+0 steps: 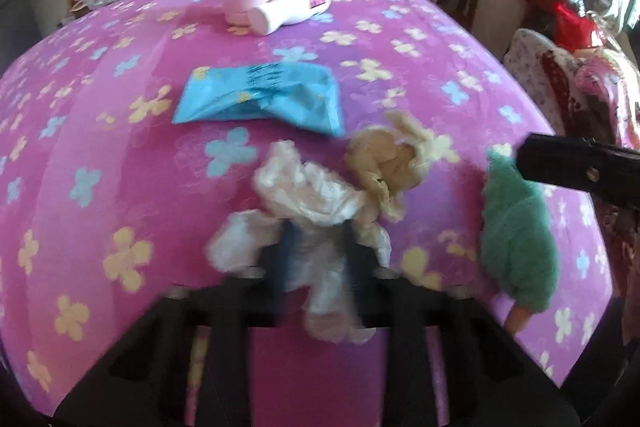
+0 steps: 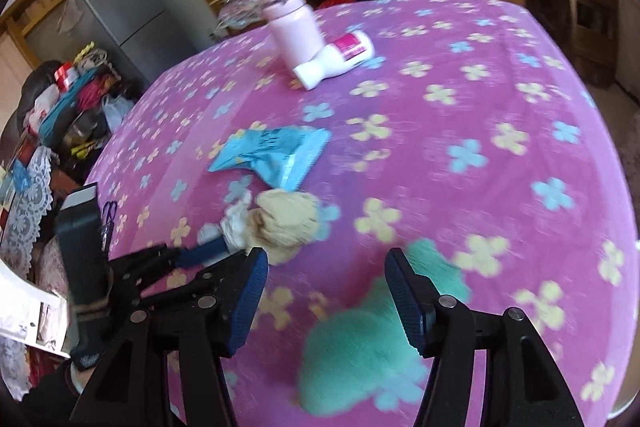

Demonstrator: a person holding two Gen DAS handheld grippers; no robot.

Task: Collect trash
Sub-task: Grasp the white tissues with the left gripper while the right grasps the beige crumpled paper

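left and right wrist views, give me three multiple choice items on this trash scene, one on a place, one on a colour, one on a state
1. Where does the white lotion bottle lie?
A. against the base of the pink bottle
B. on the blue wrapper
C. under the green cloth

2. What colour is the flat wrapper?
A. red
B. blue
C. black

3. How do the left tongs stand?
A. wide open over a bare spot
B. out of view
C. closed on the white crumpled tissue

Answers: 1 A, it lies on its side, touching the upright pink bottle. 2 B, both views show it blue. 3 C, the left view shows tissue pinched between both fingers, while the right tongs stand open above the green cloth.
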